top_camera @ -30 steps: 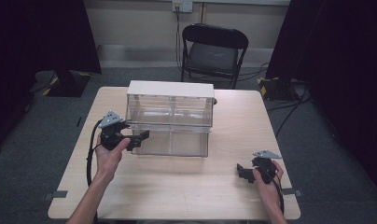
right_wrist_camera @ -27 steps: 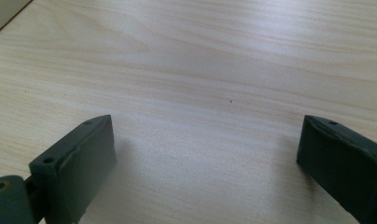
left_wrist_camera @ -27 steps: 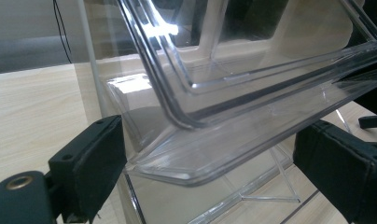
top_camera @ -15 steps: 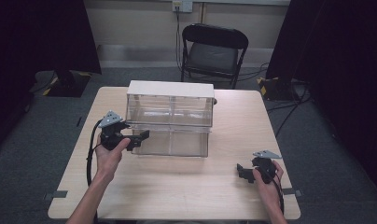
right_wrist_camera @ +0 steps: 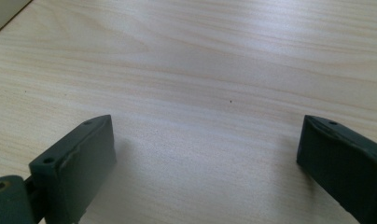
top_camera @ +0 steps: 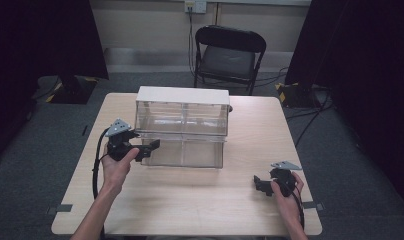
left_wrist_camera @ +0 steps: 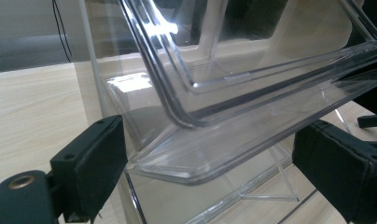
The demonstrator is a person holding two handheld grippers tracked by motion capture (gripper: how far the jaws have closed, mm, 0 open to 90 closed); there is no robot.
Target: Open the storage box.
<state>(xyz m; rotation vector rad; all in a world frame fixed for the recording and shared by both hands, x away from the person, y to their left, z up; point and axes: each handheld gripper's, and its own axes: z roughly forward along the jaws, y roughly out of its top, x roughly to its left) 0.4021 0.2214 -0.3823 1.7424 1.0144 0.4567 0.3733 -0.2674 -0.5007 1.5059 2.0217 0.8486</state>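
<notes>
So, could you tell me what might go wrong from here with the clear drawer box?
The left gripper stands open around the corner of the pulled-out lower drawer; the smooth, rounded plastic could slip out as the jaws close. A one-sided pull might skew the drawer or drag the clear drawer box across the table, since the right gripper hovers open, far from it.

Left tongs and right tongs, both jaws wide apart.

No readable text, label, brand, number or sign appears on the clear plastic box; none on the table; none on the chair.
</notes>
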